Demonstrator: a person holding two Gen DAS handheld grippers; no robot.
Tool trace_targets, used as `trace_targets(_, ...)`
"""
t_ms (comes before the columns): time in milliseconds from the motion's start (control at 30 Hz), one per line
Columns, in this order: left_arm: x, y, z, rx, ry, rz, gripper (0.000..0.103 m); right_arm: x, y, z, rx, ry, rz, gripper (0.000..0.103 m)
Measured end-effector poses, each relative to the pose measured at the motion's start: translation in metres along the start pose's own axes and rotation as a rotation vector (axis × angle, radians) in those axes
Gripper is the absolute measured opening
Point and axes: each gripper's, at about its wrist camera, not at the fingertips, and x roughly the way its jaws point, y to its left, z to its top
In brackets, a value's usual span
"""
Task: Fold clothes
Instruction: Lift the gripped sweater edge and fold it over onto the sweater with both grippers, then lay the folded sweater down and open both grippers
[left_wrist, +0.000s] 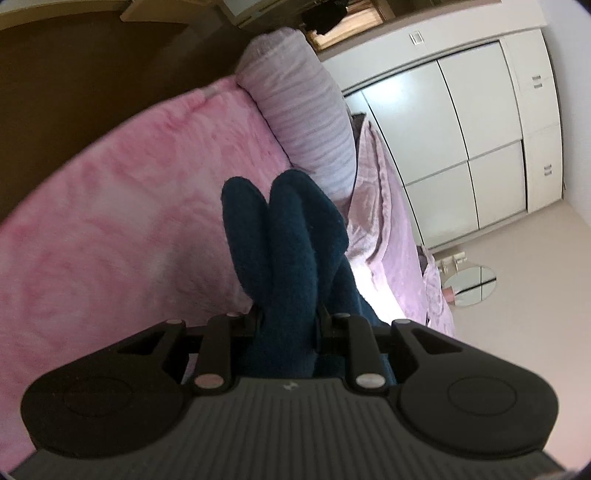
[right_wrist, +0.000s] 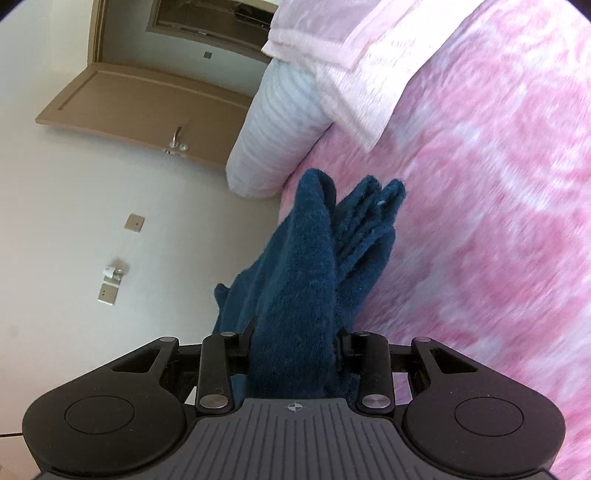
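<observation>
Right wrist only: door (right_wrist: 147, 99)

The bed (left_wrist: 110, 206) wears a fluffy pink blanket (right_wrist: 498, 221), and on it, relative to the striped bolster pillow (left_wrist: 303, 110) lying at its far end, a folded pale pink cover (right_wrist: 351, 62) lies against the pillow's side, partly overlapping it in the right wrist view.

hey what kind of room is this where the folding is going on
Most likely a bedroom. There is a bed with a fluffy pink blanket and a striped bolster pillow, a white wardrobe along the wall, and a brown door standing open.
</observation>
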Motion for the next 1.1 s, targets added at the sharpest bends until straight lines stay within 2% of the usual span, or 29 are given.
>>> trace_targets(100,0.020,0.004,-0.004,0.038,0.022,0.054,0.020,0.006,-0.018,0.004,0.013,0.008,-0.090,0.037)
trace_targets(167,0.032,0.007,-0.006,0.094,0.044,0.151,0.022,0.010,-0.029,0.006,0.018,0.016,-0.161,0.046)
trace_targets(200,0.032,0.006,-0.006,0.117,0.048,0.170,0.023,0.014,-0.032,0.005,0.016,0.023,-0.216,0.054)
trace_targets(233,0.031,0.004,-0.006,0.138,0.050,0.177,0.024,0.014,-0.033,0.003,0.013,0.016,-0.245,0.055)
trace_targets(267,0.027,0.000,-0.006,0.161,0.046,0.197,0.025,0.010,-0.030,0.002,0.010,-0.011,-0.255,0.055)
trace_targets(333,0.016,-0.008,-0.007,0.206,0.036,0.245,0.025,-0.002,-0.019,0.000,-0.004,-0.091,-0.332,0.056)
trace_targets(433,-0.010,-0.029,-0.013,0.286,-0.021,0.369,0.021,-0.027,0.008,-0.008,-0.070,-0.230,-0.567,0.057)
trace_targets(467,-0.017,-0.039,-0.016,0.309,-0.035,0.395,0.021,-0.033,0.020,-0.014,-0.112,-0.257,-0.620,0.057)
trace_targets(500,-0.025,-0.051,-0.020,0.331,-0.046,0.417,0.019,-0.036,0.033,-0.022,-0.165,-0.269,-0.636,0.057)
trace_targets(567,-0.031,-0.076,-0.034,0.378,-0.016,0.376,0.017,-0.040,0.059,-0.039,-0.268,-0.274,-0.649,0.056)
trace_targets(633,-0.023,-0.098,-0.053,0.429,0.060,0.313,0.012,-0.027,0.078,-0.059,-0.353,-0.208,-0.637,0.056)
trace_targets(700,-0.007,-0.116,-0.076,0.510,0.117,0.291,0.009,-0.010,0.091,-0.080,-0.449,-0.165,-0.635,0.056)
trace_targets(833,0.027,-0.107,-0.109,0.674,0.149,0.399,0.011,0.024,0.087,-0.115,-0.593,-0.111,-0.725,0.056)
trace_targets(933,0.029,-0.092,-0.110,0.639,0.125,0.388,0.010,0.040,0.068,-0.126,-0.599,-0.090,-0.781,0.056)
trace_targets(1100,0.027,-0.114,-0.111,0.698,0.133,0.446,0.009,0.029,0.077,-0.109,-0.541,-0.053,-0.762,0.056)
